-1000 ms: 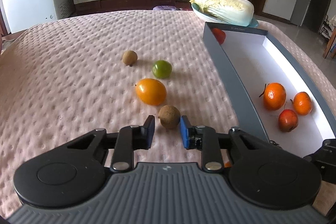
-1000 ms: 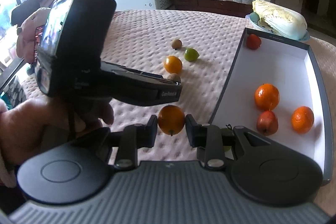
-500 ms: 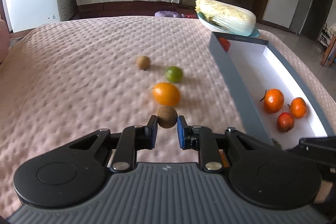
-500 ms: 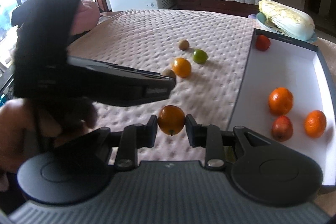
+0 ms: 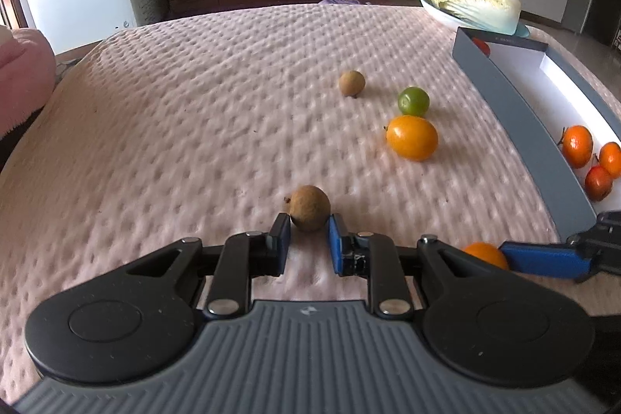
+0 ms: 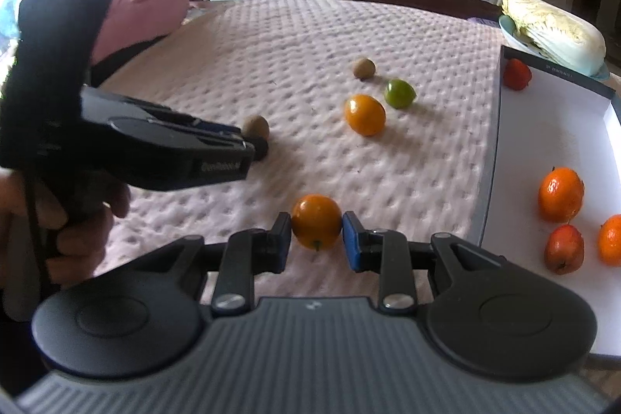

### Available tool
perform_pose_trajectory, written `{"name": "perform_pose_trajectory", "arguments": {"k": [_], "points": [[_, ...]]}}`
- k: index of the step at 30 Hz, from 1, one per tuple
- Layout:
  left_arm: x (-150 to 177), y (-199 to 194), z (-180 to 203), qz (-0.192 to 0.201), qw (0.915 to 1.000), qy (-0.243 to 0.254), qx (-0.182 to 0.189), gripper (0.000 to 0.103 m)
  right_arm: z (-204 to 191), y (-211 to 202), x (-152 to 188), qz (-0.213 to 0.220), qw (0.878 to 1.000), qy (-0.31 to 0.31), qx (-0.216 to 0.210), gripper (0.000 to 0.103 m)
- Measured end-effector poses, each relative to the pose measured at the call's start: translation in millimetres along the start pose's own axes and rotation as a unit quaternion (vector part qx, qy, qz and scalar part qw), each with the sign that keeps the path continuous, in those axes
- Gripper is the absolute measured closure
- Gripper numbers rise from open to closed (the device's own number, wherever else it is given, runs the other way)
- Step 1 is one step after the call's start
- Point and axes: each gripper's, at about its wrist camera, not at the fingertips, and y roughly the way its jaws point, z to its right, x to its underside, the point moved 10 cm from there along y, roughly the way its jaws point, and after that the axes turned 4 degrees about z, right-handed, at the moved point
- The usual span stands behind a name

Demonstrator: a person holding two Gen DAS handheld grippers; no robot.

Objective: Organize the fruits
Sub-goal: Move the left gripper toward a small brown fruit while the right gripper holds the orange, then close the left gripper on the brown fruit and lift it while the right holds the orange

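Here the left tool (image 5: 309,233) clenches a rough brown fruit (image 5: 310,208), the right tool (image 6: 316,237) a glossy orange one (image 6: 316,226).

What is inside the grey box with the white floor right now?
In the right wrist view the grey box holds two orange mandarins, a reddish fruit and a red fruit at the far corner. The near end is hidden behind the right tongs.
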Motion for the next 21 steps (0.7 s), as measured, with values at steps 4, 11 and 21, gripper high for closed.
{"name": "perform_pose_trajectory", "arguments": {"k": [4,11,21], "points": [[-1.7,2.5,3.4,0.002,1.0000,-0.004,0.000,0.078,-0.9,1.7,-1.4,0.006,1.000,0.002,0.005,0.071],[-6.6,-9.2,-1.5,0.015,0.9994,-0.025,0.019,0.078,2.1,-8.2,-8.4,0.028,1.000,0.008,0.005,0.071],[-17.0,-17.8,-6.5,0.029,0.9990,-0.033,0.003,0.078,14.9,-37.3,-24.9,0.088,0.996,0.024,-0.010,0.071]]}}
